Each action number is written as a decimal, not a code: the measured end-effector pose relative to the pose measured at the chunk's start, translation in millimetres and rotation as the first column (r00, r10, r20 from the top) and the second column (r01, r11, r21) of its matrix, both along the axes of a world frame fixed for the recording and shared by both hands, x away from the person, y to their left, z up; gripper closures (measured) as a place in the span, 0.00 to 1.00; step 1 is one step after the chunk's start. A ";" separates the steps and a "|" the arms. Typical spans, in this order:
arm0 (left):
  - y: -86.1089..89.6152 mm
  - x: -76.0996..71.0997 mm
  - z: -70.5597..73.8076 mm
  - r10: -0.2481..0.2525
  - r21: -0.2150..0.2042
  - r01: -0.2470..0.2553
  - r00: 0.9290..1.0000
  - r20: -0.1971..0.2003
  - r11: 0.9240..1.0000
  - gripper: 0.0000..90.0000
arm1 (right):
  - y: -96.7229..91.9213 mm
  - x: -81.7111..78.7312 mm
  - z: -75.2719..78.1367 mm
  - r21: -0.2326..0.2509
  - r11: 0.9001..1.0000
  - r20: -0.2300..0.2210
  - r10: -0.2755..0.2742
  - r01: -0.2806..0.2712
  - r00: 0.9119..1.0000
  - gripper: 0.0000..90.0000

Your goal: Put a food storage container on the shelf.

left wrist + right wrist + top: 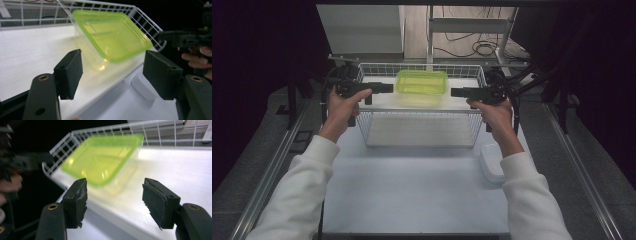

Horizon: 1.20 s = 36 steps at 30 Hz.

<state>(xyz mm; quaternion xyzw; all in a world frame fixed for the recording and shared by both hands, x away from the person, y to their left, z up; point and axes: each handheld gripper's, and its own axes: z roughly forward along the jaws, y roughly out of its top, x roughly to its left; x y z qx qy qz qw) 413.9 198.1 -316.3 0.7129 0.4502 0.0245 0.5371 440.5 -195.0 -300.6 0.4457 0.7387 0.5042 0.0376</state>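
The green-lidded clear container sat on the rack shelf between both grippers' spread, empty fingers, looking light, stiff and slick, best pinched by its short ends.

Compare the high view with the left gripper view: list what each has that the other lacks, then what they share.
High view alone: both white sleeves, the lower shelf of the wire rack, and the cables on the floor behind.

Left gripper view alone: the left tongs seen close, their black pads standing apart with nothing between them.

Both: the container with the green lid on the rack's white top shelf, the right tongs, and the white box on the table.
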 end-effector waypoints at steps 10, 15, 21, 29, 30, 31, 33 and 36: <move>2.5 -62.5 -37.7 -0.038 0.125 0.035 0.999 0.020 0.992 0.35 | -23.7 -51.5 -28.2 -0.104 0.989 0.016 0.104 -0.102 0.994 0.40; -1.6 -84.1 -58.2 -0.064 0.170 0.064 0.998 -0.005 0.983 0.36 | -33.8 -74.2 -50.1 -0.189 0.970 -0.011 0.152 -0.151 0.988 0.43; -3.2 -100.8 -77.2 -0.076 0.228 0.079 0.997 -0.020 0.971 0.36 | -34.2 -85.7 -73.3 -0.233 0.952 -0.058 0.191 -0.199 0.980 0.44; -9.0 -106.5 -101.1 -0.083 0.310 0.103 0.993 -0.079 0.945 0.35 | -30.6 -89.7 -103.2 -0.278 0.932 -0.118 0.209 -0.234 0.971 0.43; -9.4 -107.1 -103.0 -0.084 0.315 0.107 0.993 -0.084 0.943 0.35 | -30.6 -89.8 -104.4 -0.277 0.932 -0.123 0.209 -0.235 0.970 0.43; -9.9 -107.8 -103.9 -0.080 0.323 0.103 0.993 -0.083 0.941 0.35 | -30.8 -90.3 -105.6 -0.285 0.929 -0.126 0.208 -0.236 0.970 0.43; -9.9 -108.8 -104.7 -0.072 0.336 0.095 0.994 -0.082 0.937 0.35 | -31.3 -90.8 -107.3 -0.296 0.927 -0.122 0.201 -0.229 0.972 0.43; -8.3 -110.2 -104.0 -0.068 0.328 0.090 0.995 -0.078 0.940 0.35 | -32.0 -90.4 -109.1 -0.299 0.927 -0.124 0.196 -0.225 0.973 0.43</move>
